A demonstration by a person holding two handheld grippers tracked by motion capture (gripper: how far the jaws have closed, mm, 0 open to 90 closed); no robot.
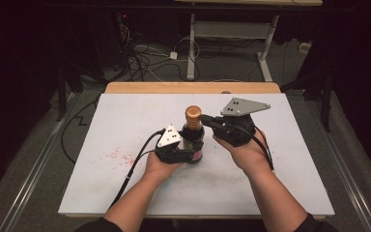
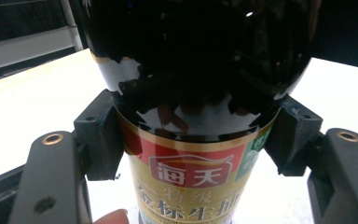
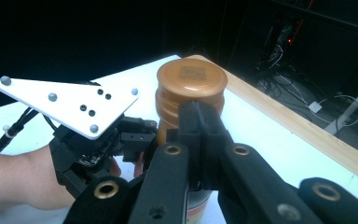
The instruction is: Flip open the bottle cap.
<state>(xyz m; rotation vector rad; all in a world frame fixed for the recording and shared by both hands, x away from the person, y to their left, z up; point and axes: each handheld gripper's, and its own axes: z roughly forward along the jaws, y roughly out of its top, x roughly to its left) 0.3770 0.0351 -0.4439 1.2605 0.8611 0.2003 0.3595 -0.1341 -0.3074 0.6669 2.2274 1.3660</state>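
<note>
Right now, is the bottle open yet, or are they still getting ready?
Not open yet. Done: the left tongs are clamped around the body of the dark bottle, which stands upright on the white table. In hand: the right tongs are closed up against the gold cap, just under its rim. Left to do: the cap is on the bottle, so it probably has to be twisted off.

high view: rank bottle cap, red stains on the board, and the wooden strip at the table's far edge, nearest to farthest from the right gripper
1. Bottle cap: just left of the right gripper, whose jaws reach its neck.
2. Wooden strip: beyond the gripper, along the table's far edge.
3. Red stains: far left on the white board, past the left gripper.
</note>
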